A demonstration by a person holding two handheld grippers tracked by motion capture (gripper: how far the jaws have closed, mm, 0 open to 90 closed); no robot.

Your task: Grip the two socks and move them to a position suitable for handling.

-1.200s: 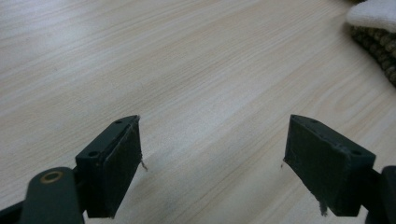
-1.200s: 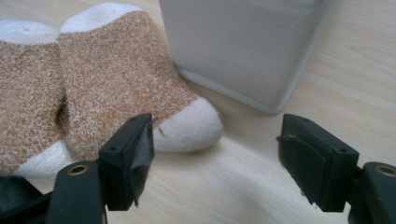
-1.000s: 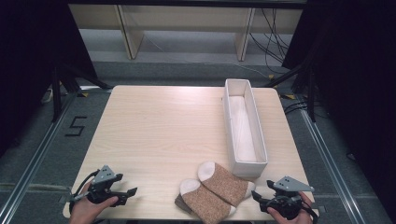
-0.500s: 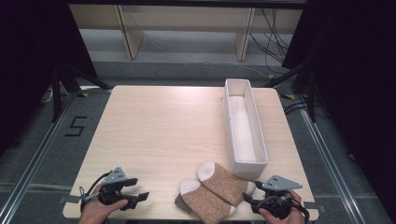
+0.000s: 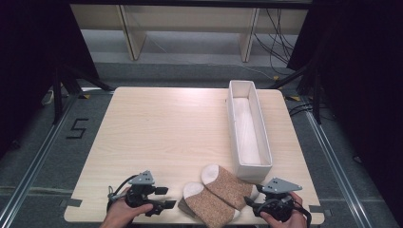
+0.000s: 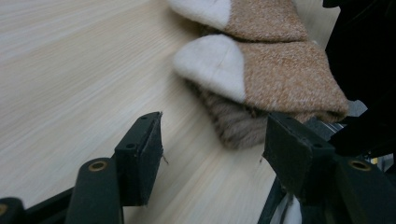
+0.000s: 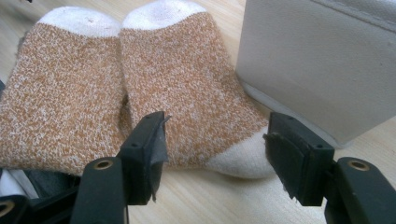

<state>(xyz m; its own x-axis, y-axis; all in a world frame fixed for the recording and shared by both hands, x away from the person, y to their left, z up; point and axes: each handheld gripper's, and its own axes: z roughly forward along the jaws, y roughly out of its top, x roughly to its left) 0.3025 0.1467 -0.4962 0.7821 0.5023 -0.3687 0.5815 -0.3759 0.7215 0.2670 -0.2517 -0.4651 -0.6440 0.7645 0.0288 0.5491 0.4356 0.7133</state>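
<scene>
Pale wood table (image 5: 157,128), dark room; socks (image 5: 214,195) at near edge.

I see a light wood-grain table (image 5: 157,137) on a grey floor (image 5: 43,156) marked "5" (image 5: 76,128). Pale shelving (image 5: 190,23) stands behind, flanked by black curtains (image 5: 361,71); cables (image 5: 278,38) trail at right.

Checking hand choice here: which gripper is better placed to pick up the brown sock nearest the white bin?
Right. The right gripper has its open jaws framing the heel end of that brown-and-white knitted sock beside the long white rectangular bin. The left gripper, also open, faces the other sock.
</scene>
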